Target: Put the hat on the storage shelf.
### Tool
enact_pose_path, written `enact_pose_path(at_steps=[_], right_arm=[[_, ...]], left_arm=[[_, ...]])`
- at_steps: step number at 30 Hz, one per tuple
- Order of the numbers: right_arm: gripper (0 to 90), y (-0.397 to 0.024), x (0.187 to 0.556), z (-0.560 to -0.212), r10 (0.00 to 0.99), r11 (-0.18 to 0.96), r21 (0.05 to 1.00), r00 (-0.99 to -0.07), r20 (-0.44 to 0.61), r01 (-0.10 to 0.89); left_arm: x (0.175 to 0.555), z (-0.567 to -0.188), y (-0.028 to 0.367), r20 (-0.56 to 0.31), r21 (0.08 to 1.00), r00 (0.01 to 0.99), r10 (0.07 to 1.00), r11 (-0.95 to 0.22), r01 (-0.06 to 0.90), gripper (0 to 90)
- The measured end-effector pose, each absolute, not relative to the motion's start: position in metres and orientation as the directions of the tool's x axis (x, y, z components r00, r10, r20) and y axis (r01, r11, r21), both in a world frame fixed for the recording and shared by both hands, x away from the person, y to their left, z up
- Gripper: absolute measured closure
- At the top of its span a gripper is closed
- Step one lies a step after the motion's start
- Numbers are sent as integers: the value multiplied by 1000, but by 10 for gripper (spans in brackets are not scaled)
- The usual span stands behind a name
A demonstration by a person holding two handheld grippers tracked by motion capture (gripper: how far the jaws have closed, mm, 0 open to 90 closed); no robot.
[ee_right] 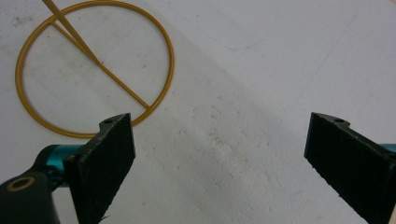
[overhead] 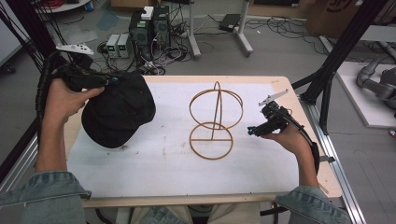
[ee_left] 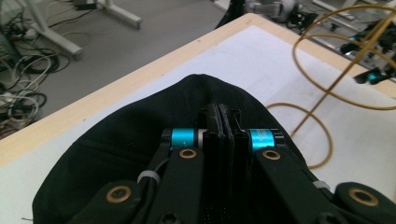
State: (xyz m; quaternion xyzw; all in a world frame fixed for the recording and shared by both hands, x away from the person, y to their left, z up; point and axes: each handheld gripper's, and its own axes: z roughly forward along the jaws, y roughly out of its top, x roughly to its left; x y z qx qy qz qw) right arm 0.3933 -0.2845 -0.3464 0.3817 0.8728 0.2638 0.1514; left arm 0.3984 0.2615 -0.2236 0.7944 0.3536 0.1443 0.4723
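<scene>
Even, diffuse overhead light is seen; shadows on the desk [overhead: 154, 163] are soft. The high view is slightly grainy and bowed at edges. Near tongs parts are blurred.

Wooden table [overhead: 312, 154], white mat [overhead: 154, 163], wire stand [overhead: 212, 140].

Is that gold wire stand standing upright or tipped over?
Upright: the wire stand rests its bottom ring flat on the white mat, its post rising.
</scene>
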Motion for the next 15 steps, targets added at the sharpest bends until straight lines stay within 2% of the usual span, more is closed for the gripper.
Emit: enact_pose_path(at_steps=[15], right_arm=[[83, -285, 394, -347, 744, 570, 577, -665, -61, 585]], left_arm=[[400, -196, 238, -83, 868, 811, 580, -357, 344, 877]])
